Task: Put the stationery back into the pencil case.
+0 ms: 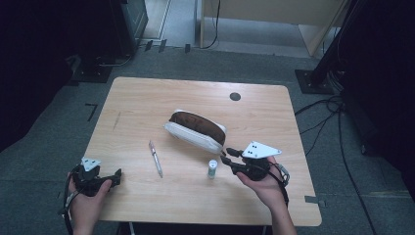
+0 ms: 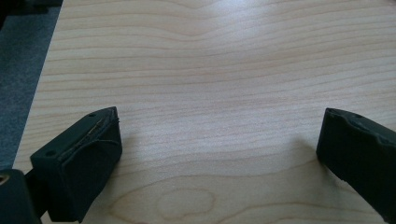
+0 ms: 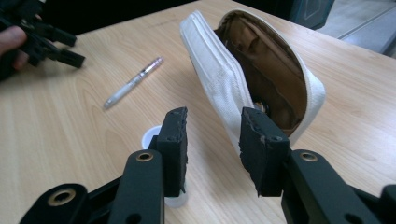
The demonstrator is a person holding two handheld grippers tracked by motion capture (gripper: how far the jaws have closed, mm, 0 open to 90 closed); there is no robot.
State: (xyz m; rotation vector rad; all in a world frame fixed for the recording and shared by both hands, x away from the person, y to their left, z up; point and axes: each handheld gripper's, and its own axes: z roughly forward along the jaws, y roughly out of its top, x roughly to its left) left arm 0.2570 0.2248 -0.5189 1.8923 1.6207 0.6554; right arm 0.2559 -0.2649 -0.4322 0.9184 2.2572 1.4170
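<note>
High view: my right claw [image 1: 226,155] hovers lower right of centre, partly open, empty, just beside the pouch [image 1: 196,129], whose long axis slants down-right.

Right gripper view: the pouch [image 3: 243,70] lies straight ahead, upper centre.

Left gripper view: my left claw [image 2: 217,154] gapes wide over bare table [image 2: 210,70].

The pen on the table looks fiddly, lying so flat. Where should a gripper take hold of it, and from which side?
Grip the pen at mid-barrel, from straight above, jaws across its width. It lies flat and thin on the table with bare wood on both sides, so the fingertips can probably straddle it there.
</note>
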